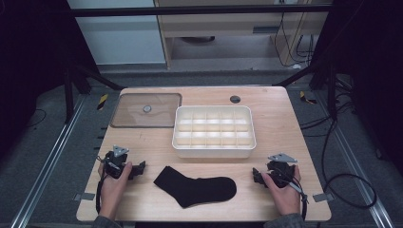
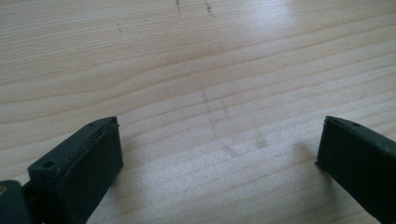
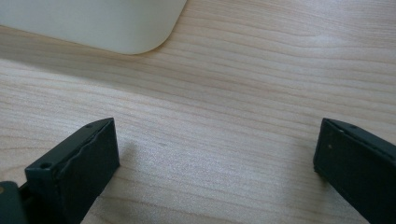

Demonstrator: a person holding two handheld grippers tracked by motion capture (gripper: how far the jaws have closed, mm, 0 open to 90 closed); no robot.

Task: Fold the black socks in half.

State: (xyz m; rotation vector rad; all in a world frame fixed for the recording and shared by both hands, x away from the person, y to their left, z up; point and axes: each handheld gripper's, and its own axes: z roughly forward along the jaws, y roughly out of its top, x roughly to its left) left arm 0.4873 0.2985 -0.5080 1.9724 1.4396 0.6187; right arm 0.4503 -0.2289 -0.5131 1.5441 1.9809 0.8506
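Black sock (image 1: 196, 185) lies flat on the desk (image 1: 275, 123), between left tongs (image 1: 139, 168) and right tongs (image 1: 256, 175), both wide and empty. Risk: a shallow pinch may slip off the fabric, or drag it against the divided tray (image 1: 214, 151).

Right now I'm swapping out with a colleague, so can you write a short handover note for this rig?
Left gripper: open, nothing between its fingers, resting on the table left of the black sock.
Right gripper: open, holding nothing, right of the sock.
The sock lies flat at the front edge, untouched. The white divided tray sits behind it, compartments look empty.
Done: nothing yet. Left: probably picking up the sock and placing it in the tray.
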